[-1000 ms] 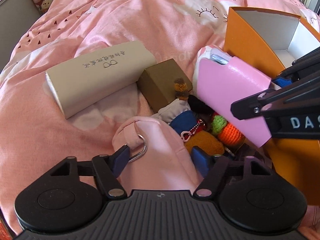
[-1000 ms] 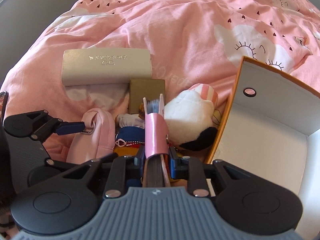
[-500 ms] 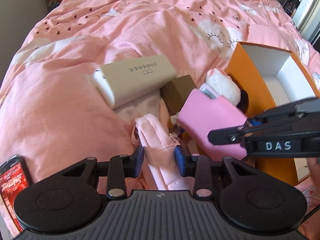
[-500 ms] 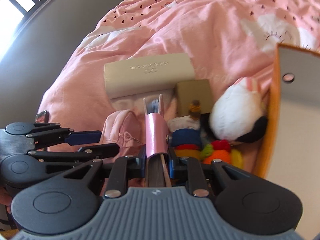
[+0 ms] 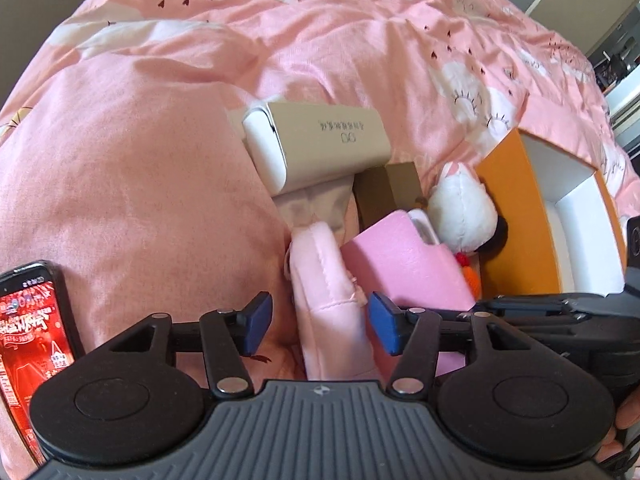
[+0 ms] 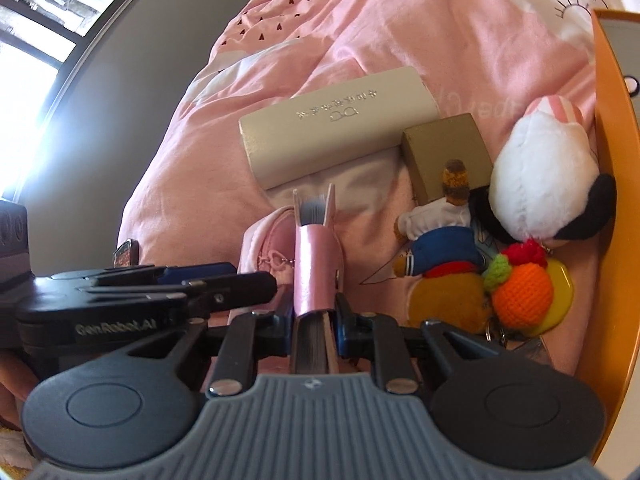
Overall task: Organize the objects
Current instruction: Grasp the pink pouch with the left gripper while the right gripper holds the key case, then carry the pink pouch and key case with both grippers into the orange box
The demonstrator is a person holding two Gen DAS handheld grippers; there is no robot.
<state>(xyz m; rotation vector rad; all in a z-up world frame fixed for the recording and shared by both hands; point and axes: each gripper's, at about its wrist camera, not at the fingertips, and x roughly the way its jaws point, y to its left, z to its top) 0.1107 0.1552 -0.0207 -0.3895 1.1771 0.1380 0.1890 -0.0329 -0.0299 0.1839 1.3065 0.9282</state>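
Left hand-held gripper (image 5: 318, 324) spread, blue pads (image 5: 256, 322) either side of a pale pink pouch (image 5: 328, 300) without pressing it, jaws just been opening. Right hand-held gripper (image 6: 314, 320) pressed onto a pink notebook (image 6: 316, 256), held edge-on with page edges showing at the far end; in the left wrist view the same notebook (image 5: 404, 260) tilted just beside the pouch, above the other items. All set on a bed with a pink duvet (image 5: 160, 160) printed with small hearts and sleepy-eyed clouds. Beige glasses case (image 6: 340, 128) lying on the duvet, a small brown box (image 6: 448, 152) touching its right end. Right of that, a white-and-black plush toy (image 6: 548, 176) leaning against the wall of an orange box (image 5: 512, 220) with a white interior. Near the plush, a small doll in a white top and blue trousers (image 6: 440, 232) and a crocheted orange fruit charm (image 6: 520, 296). Phone with a red screen (image 5: 32, 340) resting at the left edge of the bed.
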